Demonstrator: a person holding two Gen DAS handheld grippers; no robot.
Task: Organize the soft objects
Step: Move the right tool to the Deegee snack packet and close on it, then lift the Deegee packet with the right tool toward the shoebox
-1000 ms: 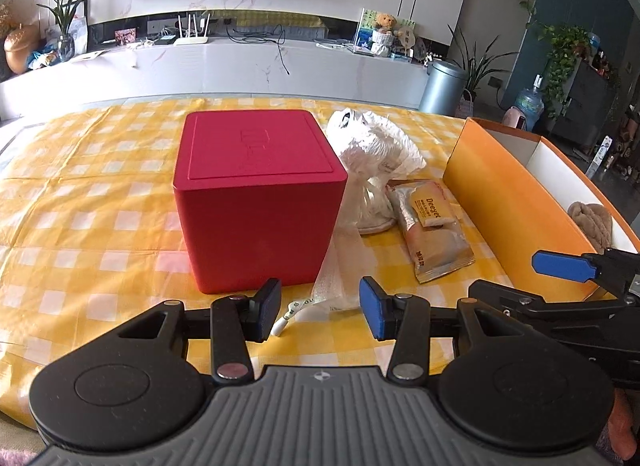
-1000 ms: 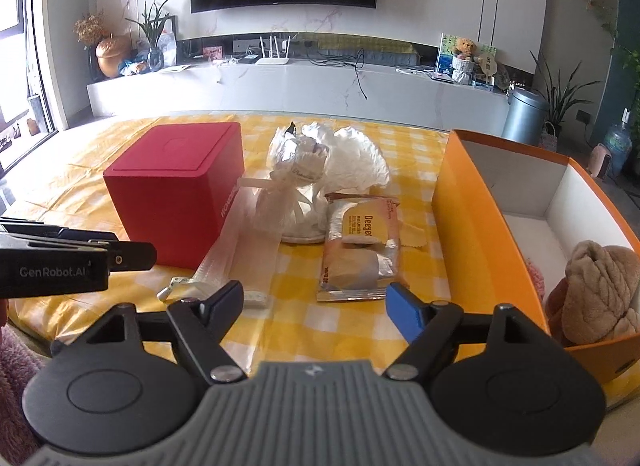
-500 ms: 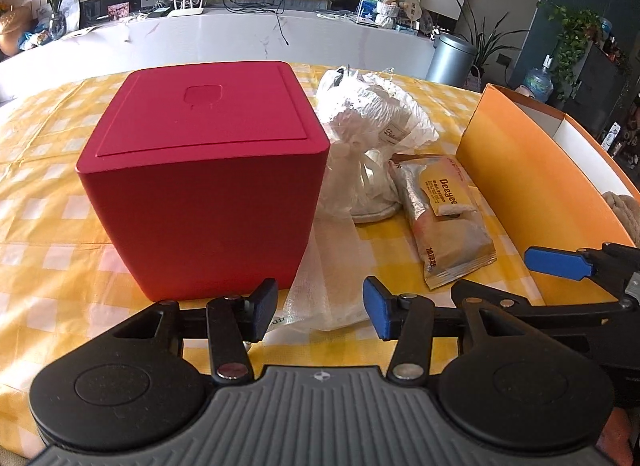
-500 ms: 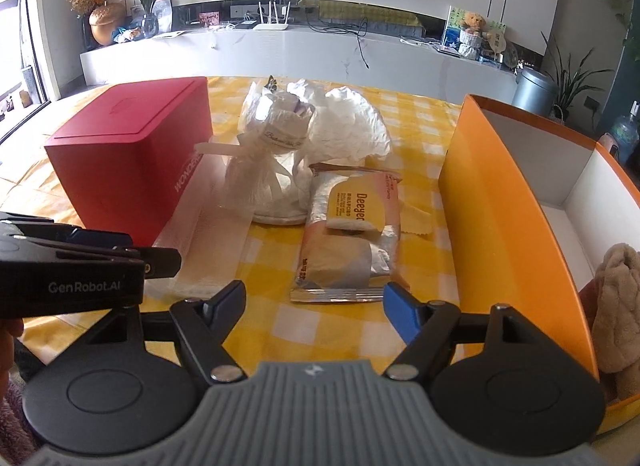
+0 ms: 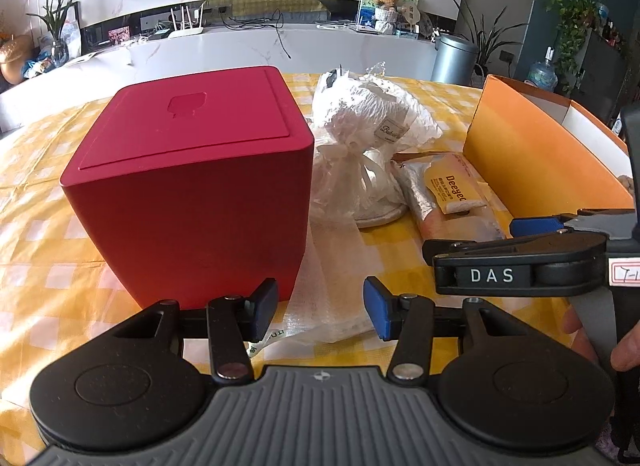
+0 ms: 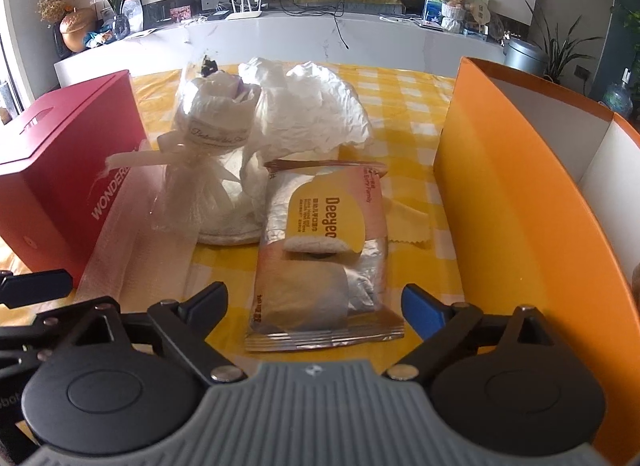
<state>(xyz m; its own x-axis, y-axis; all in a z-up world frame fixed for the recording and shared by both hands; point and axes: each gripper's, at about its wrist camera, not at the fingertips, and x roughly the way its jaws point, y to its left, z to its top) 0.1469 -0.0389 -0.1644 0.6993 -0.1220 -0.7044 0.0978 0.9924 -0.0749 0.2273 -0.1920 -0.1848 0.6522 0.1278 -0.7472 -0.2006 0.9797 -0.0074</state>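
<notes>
A silver and yellow bread packet (image 6: 324, 250) lies on the yellow checked tablecloth, just ahead of my open right gripper (image 6: 314, 302); its near end lies between the fingers. It also shows in the left wrist view (image 5: 448, 193). A clear bubble-wrap bag (image 5: 332, 286) lies flat in front of my open left gripper (image 5: 320, 306). A white wrapped bundle with a ribbon (image 6: 212, 169) and crumpled white plastic (image 6: 312, 117) sit behind the packet.
A red cube box (image 5: 192, 185) stands at the left, close to the left gripper. An open orange box (image 6: 516, 201) stands at the right. The right gripper's body (image 5: 520, 258) shows at the right of the left wrist view.
Both grippers have moved forward and lower over the table. The right gripper has closed in on the bread packet; the left is closer to the red box and bubble-wrap bag.
</notes>
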